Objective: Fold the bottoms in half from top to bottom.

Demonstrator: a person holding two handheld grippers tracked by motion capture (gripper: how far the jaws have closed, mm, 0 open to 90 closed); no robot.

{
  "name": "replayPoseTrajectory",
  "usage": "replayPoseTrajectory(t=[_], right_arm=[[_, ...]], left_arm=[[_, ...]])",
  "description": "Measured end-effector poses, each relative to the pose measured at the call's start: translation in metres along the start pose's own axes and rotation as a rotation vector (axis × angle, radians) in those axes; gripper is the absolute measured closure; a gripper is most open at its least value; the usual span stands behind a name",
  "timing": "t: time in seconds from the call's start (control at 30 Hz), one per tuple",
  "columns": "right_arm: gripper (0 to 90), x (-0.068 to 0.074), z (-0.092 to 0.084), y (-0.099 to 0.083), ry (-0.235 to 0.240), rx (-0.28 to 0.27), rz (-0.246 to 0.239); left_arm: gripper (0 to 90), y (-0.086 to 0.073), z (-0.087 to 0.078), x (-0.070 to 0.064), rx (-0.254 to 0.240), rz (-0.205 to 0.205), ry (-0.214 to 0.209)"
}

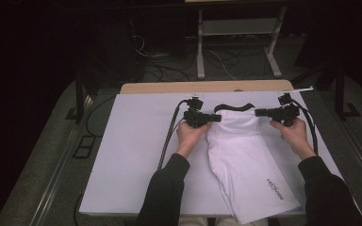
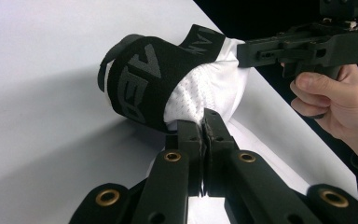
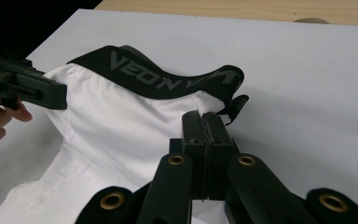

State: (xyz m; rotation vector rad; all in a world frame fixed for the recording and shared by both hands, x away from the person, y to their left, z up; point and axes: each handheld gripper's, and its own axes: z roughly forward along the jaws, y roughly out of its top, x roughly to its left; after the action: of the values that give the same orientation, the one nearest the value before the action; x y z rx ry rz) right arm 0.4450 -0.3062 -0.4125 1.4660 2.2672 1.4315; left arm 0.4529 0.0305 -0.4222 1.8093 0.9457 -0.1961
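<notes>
1. On the white desk (image 1: 136,155), a pair of white shorts (image 1: 245,165) lies lengthwise, its black waistband (image 1: 234,108) toward 12 o'clock and its leg end trailing to 5 o'clock, past the near edge.
2. At 11 o'clock of the garment, the left tongs (image 1: 217,117) are clenched on the waist corner; the left gripper view shows the jaws pressed together on white mesh fabric (image 2: 205,88) just under the waistband (image 2: 140,84).
3. At 1 o'clock, the right tongs (image 1: 259,112) are likewise clenched on the opposite waist corner; the right gripper view shows the jaws closed on the cloth (image 3: 121,130) below the lettered band (image 3: 163,81).
4. Between the two grips, the waistband arches up off the desk, the fabric beneath it slack.
5. A small dark logo (image 1: 274,189) sits near the leg hem at 5 o'clock.
6. Both hands, in dark sleeves, hold the grippers level over the far half of the desk; cables trail from each.
7. Beyond the white sheet, a strip of wooden desk edge (image 1: 169,87) shows at 12 o'clock.
</notes>
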Motion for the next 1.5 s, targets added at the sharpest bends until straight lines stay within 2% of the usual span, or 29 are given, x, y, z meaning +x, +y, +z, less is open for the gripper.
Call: replayPoseTrajectory(t=[0.47, 1.5], right_arm=[[88.3, 0.016, -0.014, -0.002, 0.004, 0.006, -0.05], [88.3, 0.025, -0.033, -0.024, 0.006, 0.026, -0.065]], left_arm=[[86.8, -0.002, -0.014, -0.022, 0.0, 0.045, -0.009], [86.8, -0.023, -0.018, -0.049, -0.002, 0.064, -0.054]])
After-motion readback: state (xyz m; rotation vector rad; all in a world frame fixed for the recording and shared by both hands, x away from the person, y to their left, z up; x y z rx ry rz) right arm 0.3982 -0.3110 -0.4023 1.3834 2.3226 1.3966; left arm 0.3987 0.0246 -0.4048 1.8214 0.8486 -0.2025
